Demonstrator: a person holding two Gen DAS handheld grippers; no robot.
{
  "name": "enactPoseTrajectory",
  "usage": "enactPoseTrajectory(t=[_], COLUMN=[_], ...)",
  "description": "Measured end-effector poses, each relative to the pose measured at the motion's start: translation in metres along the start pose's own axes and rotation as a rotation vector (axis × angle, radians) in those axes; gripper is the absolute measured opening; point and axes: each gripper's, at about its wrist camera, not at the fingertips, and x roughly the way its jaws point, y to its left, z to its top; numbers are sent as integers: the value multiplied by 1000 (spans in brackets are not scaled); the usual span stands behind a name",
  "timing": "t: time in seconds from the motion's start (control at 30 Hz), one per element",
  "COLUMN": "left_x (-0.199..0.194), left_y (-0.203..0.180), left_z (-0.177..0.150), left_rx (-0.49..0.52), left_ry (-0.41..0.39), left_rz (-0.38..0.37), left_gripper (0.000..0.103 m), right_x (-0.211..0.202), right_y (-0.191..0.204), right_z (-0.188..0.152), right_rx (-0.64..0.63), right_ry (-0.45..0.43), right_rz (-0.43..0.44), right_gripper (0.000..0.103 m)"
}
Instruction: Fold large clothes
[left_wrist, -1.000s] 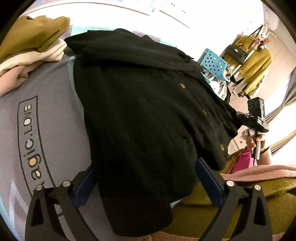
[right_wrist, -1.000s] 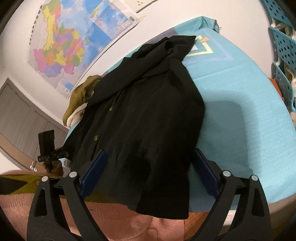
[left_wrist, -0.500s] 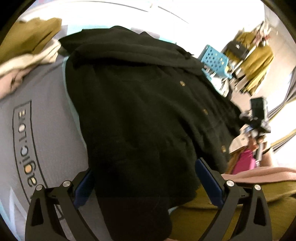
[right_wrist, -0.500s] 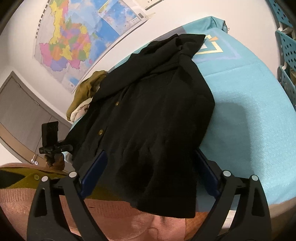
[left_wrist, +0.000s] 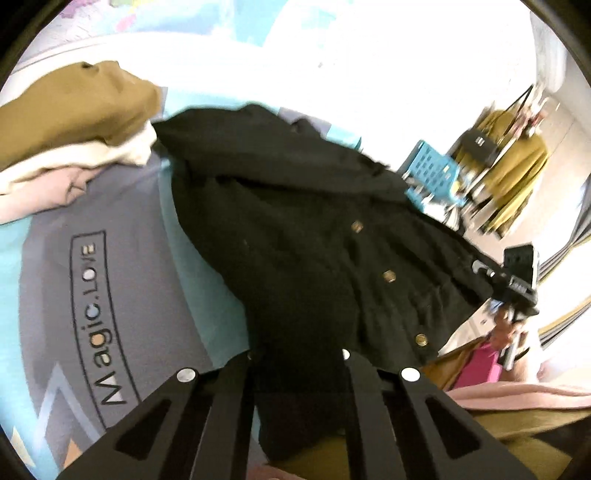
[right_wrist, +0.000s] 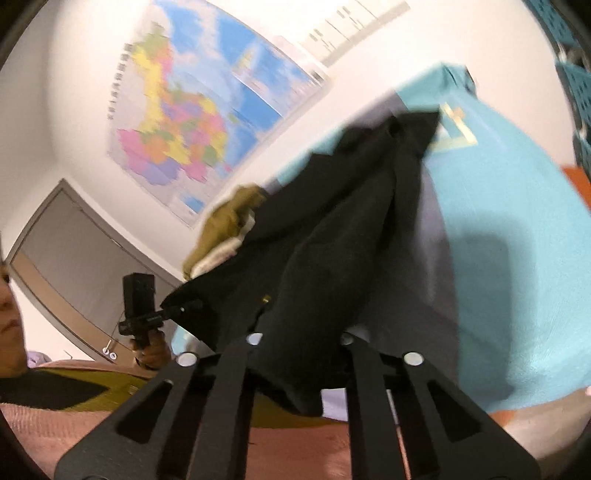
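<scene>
The left tool is closed on the near hem of the black buttoned coat, and the right tool is closed on the hem at the other corner. The cloth rises in ridges from both tools, so the hem seems lifted. Ahead of the tools, the rest of the coat lies spread on the desk with its turquoise cover. No fold is visible yet; the first fold seems only starting. Beyond, to the left, a pile of clothes waits.
</scene>
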Motion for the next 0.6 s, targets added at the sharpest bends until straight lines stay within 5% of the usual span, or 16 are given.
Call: enactPoseTrajectory(t=[0.37,0.6], left_x=[-53,-4], left_y=[13,47], left_z=[-1,-19], left_rx=[-44,-101], left_ry=[-121,40], left_rz=[-25,-3], left_gripper=[2,6], right_x=[-27,-8], right_y=[34,10], right_z=[-10,-23], right_rx=[-47,13], right_ry=[-92,-20], right_rz=[64,12], right_gripper=[5,7])
